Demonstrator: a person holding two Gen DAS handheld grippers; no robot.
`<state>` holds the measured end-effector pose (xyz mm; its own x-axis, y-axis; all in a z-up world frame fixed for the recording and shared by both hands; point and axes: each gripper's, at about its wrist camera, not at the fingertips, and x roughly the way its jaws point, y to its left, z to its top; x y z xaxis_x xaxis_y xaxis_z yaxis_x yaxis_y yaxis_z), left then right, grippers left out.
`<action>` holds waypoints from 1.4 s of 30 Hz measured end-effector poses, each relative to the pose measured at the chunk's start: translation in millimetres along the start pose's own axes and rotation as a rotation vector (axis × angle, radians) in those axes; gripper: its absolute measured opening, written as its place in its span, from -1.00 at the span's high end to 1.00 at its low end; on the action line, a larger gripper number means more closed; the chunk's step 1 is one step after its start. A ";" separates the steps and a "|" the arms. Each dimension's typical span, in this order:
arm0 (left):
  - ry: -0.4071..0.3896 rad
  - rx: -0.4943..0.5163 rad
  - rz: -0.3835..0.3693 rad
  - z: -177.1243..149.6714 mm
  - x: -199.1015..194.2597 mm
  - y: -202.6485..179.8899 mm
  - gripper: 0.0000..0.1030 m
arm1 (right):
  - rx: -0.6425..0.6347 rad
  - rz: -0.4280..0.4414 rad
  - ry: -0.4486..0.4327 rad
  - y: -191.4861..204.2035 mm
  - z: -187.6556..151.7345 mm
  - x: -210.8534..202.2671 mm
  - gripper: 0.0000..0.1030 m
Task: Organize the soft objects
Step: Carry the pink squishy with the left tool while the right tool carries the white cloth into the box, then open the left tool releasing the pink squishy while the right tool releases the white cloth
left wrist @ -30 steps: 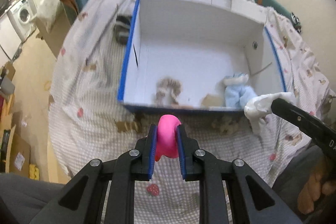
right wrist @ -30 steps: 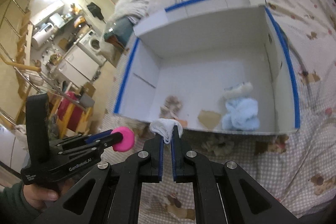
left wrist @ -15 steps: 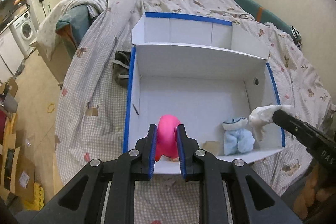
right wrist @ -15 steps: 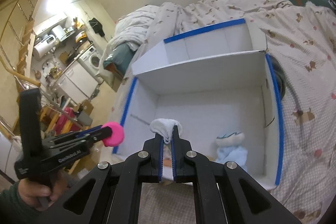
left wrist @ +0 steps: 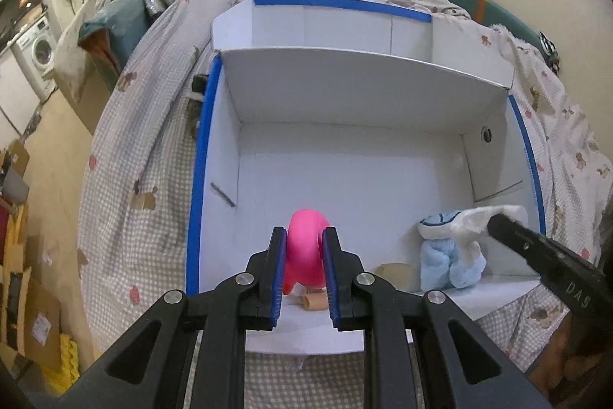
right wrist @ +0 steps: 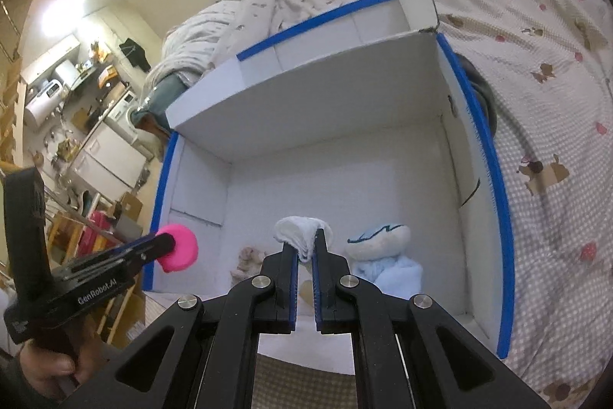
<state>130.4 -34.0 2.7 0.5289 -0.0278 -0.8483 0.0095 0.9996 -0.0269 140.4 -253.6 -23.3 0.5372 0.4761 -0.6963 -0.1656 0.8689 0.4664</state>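
The left gripper (left wrist: 304, 257) is clenched on a bright pink soft toy (left wrist: 305, 252), which bulges out between the blue-lined fingers and hangs above the near edge of the white cardboard box (left wrist: 345, 94). The right gripper (right wrist: 304, 261) is clamped on a bunched white cloth (right wrist: 300, 230), its fingers nearly closed on the fabric, also over the box's near edge.

The box, open-topped with blue tape along its rims, rests on a bed covered by a checked bedspread (left wrist: 134, 156) printed with small animals. On the box floor, near the near-right corner, lies a light blue plush toy (left wrist: 448, 255), with the white cloth in the right gripper just above it in the left wrist view. A small beige fluffy toy (right wrist: 247, 261) lies by the near edge toward the left, and a brown scrap (left wrist: 394, 273) lies between it and the blue plush.

A washing machine (left wrist: 36, 54) stands beyond the bed's left side.
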 end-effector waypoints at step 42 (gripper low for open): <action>0.016 0.003 0.012 -12.6 32.7 -0.8 0.65 | -0.063 -0.089 0.094 6.5 -9.9 28.4 0.80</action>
<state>137.0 -35.8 -31.7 0.5152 -0.0159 -0.8569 0.0056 0.9999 -0.0152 146.4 -233.1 -45.5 0.4729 0.4046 -0.7827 -0.1736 0.9137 0.3674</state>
